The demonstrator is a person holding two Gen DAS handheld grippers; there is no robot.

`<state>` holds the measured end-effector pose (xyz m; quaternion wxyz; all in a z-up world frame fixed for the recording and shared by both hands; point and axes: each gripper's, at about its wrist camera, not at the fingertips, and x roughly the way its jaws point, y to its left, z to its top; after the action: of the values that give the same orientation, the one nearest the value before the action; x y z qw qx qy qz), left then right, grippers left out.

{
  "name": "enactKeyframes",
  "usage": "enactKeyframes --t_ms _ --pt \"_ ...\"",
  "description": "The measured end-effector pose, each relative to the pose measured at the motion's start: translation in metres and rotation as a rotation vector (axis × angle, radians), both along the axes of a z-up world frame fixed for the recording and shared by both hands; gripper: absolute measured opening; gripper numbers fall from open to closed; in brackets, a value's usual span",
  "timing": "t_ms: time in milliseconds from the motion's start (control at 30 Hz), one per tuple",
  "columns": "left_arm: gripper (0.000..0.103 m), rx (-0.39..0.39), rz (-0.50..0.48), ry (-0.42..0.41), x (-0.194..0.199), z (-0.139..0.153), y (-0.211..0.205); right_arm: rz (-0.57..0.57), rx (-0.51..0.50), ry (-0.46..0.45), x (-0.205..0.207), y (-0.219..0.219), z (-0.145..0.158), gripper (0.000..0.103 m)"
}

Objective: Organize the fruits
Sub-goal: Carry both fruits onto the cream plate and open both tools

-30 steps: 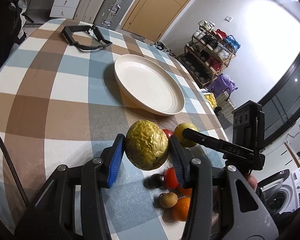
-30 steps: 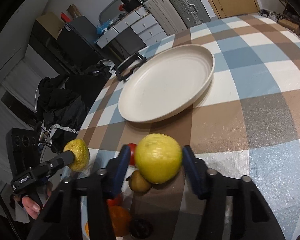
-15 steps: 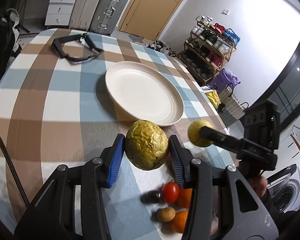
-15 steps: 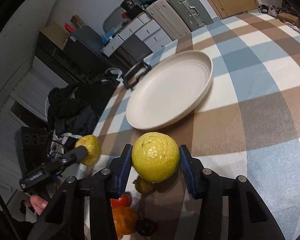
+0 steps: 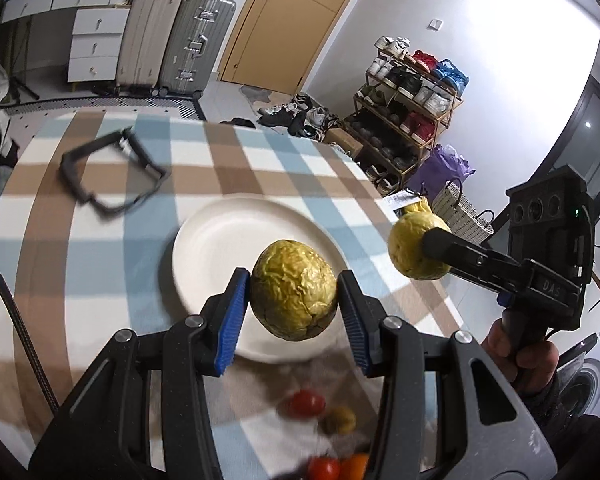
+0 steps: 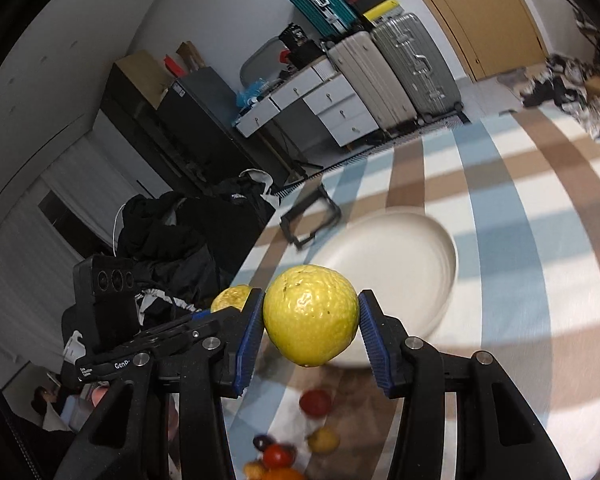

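Left wrist view, left to right: a black frame-shaped object (image 5: 112, 176) lies on the checked tablecloth (image 5: 52, 240) toward the table's far left corner. Right of it, near mid-table, sits the white plate (image 5: 204, 248), nothing on it. The left gripper (image 5: 293, 304) is raised above the plate's near edge, its blue-padded fingers (image 5: 232, 316) closed against both sides of a wrinkled golden-brown fruit (image 5: 294, 290); the fruit sits squarely between the pads, clear of the plate. Further right, over the table's right edge, the right gripper (image 5: 424, 246) clamps a yellow fruit (image 5: 410, 246), which projects beyond the fingertips toward the plate; a hand (image 5: 520, 356) grips its handle. On the cloth at the near edge, below both tools, lie the loose fruits, blurred: a red tomato (image 5: 305, 403), a small brown fruit (image 5: 340, 420), and further red and orange pieces (image 5: 340, 467) partly cut off by the picture's bottom edge. Right wrist view, left to right: the left gripper (image 6: 244, 300) shows edge-on with a sliver of its golden-brown fruit (image 6: 232, 298) visible; the right gripper (image 6: 311, 328) holds the yellow fruit (image 6: 311, 316) pinched between blue pads, hanging above the plate's (image 6: 420, 256) near rim. The plate is blurred, as is the black frame-shaped object (image 6: 310, 220) beyond it.
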<state>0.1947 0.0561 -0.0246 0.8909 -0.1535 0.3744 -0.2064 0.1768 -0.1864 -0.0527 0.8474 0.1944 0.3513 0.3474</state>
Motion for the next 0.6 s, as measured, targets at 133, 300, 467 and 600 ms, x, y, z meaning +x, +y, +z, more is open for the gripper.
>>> enactKeyframes --t_ms 133,300,467,600 --pt "0.042 0.019 -0.021 0.006 0.034 0.005 -0.008 0.012 0.01 -0.015 0.027 0.005 0.014 0.048" --pt "0.042 0.049 -0.04 0.035 0.073 -0.007 -0.015 0.03 -0.005 -0.022 0.067 0.018 0.021 0.048" --pt "0.042 0.068 -0.047 0.08 0.106 -0.033 -0.017 0.032 -0.026 -0.001 0.103 0.03 0.006 0.048" --pt "0.042 0.07 -0.051 0.109 0.125 -0.052 -0.018 0.023 -0.029 0.043 0.129 0.034 -0.018 0.048"
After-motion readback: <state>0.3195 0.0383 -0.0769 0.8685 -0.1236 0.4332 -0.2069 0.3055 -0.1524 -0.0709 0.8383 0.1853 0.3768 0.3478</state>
